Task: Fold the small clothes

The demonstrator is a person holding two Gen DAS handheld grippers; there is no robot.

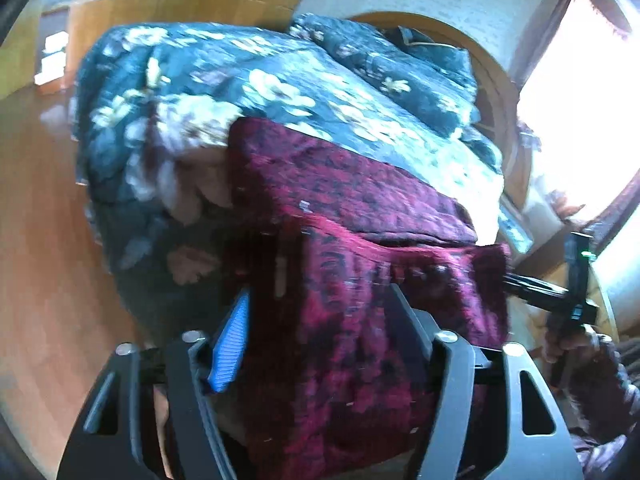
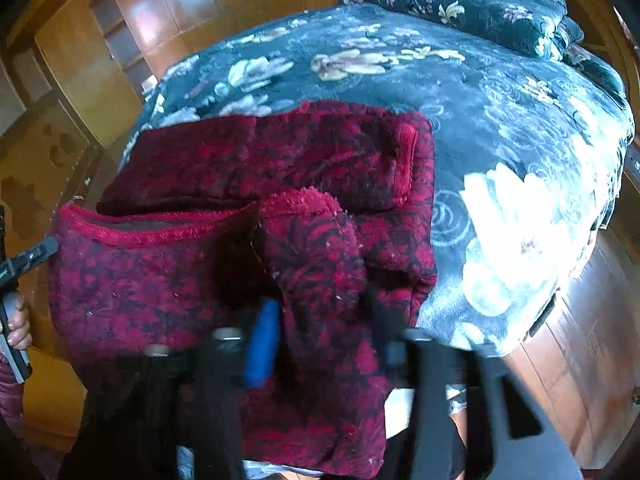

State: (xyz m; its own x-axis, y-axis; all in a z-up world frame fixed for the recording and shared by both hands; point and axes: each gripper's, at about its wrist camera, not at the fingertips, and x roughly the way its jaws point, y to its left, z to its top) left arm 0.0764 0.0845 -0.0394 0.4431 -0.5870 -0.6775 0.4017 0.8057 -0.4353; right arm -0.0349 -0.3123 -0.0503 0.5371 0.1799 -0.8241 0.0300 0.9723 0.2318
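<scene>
The left hand-held gripper [image 1: 316,332] has its two black fingers set apart with a thick fold of the dark red, black-patterned fleece garment [image 1: 360,240] filling the space between them. A blue ribbed pad [image 1: 230,344] shows on the inner face of one finger, and the cloth lies against it; whether the fingers actually press the cloth cannot be told, since the fabric hides the tips.

The right hand-held gripper [image 2: 320,340] is blurred. Its blue pad [image 2: 262,344] stands at one side of a hanging fold of the same garment [image 2: 240,208], and its other black finger at the far side, so the cloth sits between them; how firmly it is gripped cannot be told either.

The garment hangs from both grippers at the near edge of the bed, its ribbed red hem stretched between them. Its farther part lies folded over on the dark blue bedspread with pale flowers [image 2: 500,128].

In the left wrist view the right gripper's black body and the hand [image 1: 576,344] holding it show just beyond the garment's edge. In the right wrist view a hand [image 2: 18,328] holds the other gripper's handle.

A folded quilt of the same floral cloth [image 2: 480,4] lies at the head of the bed. Wooden wardrobes [image 2: 100,60] stand beyond, and a bright window [image 1: 576,100] is beside the bed.
</scene>
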